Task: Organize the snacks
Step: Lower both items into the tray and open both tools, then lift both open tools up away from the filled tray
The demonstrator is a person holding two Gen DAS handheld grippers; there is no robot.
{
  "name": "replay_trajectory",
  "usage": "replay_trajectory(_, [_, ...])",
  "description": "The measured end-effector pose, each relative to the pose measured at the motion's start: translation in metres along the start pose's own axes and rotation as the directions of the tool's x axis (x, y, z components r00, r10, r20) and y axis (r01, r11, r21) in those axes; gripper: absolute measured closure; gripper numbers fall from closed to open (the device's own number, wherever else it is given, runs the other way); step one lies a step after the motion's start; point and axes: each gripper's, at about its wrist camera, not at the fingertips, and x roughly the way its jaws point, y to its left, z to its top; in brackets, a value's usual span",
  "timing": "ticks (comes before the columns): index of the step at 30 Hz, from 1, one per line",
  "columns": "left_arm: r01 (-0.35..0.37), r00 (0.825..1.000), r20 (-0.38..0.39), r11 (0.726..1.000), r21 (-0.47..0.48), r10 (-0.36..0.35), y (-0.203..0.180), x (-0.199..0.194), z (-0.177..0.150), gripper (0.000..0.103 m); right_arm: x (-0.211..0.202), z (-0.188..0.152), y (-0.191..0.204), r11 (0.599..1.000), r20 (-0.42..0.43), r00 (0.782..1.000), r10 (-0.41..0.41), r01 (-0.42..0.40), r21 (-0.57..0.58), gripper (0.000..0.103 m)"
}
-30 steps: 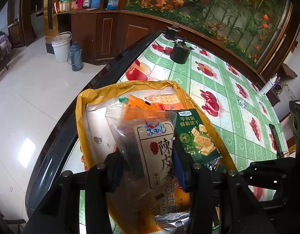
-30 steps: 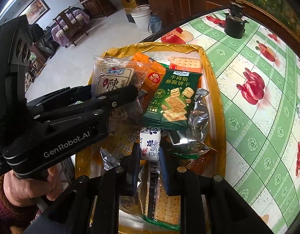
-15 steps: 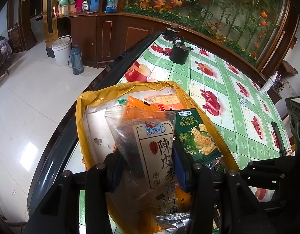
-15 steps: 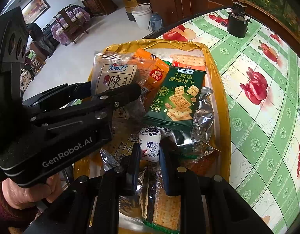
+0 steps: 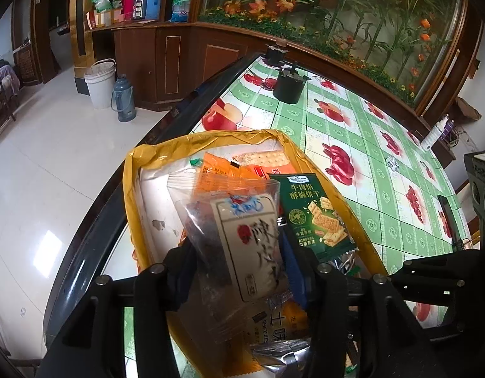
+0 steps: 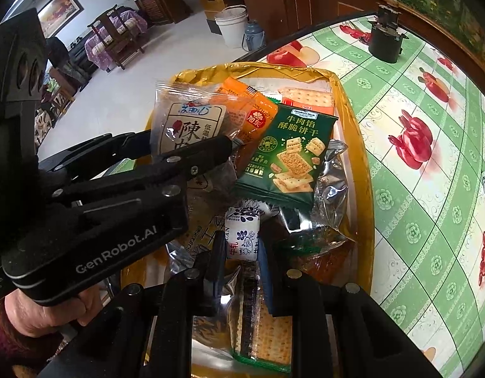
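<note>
A gold-rimmed tray point(image 5: 210, 135) point(image 6: 365, 157) holds several snack packets. My left gripper point(image 5: 239, 258) point(image 6: 185, 141) hangs over its left half and its jaws are opening. A clear dried-plum packet point(image 5: 242, 239) point(image 6: 185, 123) stands tilted and blurred between them, loose in the gap. My right gripper point(image 6: 242, 249) is shut on a small white-and-blue wrapped candy point(image 6: 242, 236) above the tray's near end. A green biscuit packet point(image 5: 311, 211) point(image 6: 289, 154) and an orange packet point(image 5: 223, 173) point(image 6: 258, 113) lie just beyond. A cracker sleeve point(image 6: 267, 330) lies under the right fingers.
The tray sits at the left edge of a table with a green fruit-print cloth point(image 5: 352, 132). A black canister point(image 5: 288, 86) point(image 6: 385, 42) stands at the far end. A dark phone point(image 5: 447, 217) lies to the right. A hand point(image 6: 47, 315) holds the left gripper.
The left jaws have spread a little and the plum packet has tipped and slid lower between them. The right gripper still pinches the candy in the same place.
</note>
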Motion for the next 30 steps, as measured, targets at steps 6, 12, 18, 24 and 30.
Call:
replay_trajectory(6, [0.008, 1.0, 0.019, 1.0, -0.013, -0.008, 0.002, -0.008, -0.003, 0.036, -0.013, -0.006, 0.003, 1.0, 0.015, 1.0, 0.018, -0.018, 0.013, 0.073])
replay_trajectory(12, [0.008, 0.998, 0.064, 1.0, -0.03, -0.006, 0.002, -0.027, -0.007, 0.031, -0.034, -0.02, 0.001, 1.0, 0.045, 0.999, 0.01, -0.011, 0.022, 0.065])
replay_trajectory(18, [-0.01, 0.991, 0.133, 1.0, -0.027, 0.014, -0.013, -0.061, -0.027, 0.018, -0.05, -0.041, -0.022, 0.994, 0.067, 0.997, 0.035, -0.042, 0.098, 0.06])
replay_trajectory(24, [-0.045, 0.981, 0.187, 0.998, -0.034, 0.05, -0.047, -0.084, -0.036, 0.014, -0.072, -0.063, -0.044, 0.988, 0.096, 0.994, 0.059, -0.072, 0.134, 0.06])
replay_trajectory(30, [-0.087, 0.977, 0.191, 0.995, -0.053, 0.096, -0.096, -0.099, -0.054, 0.014, -0.104, -0.089, -0.067, 0.99, 0.143, 0.986, 0.087, -0.101, 0.096, 0.058])
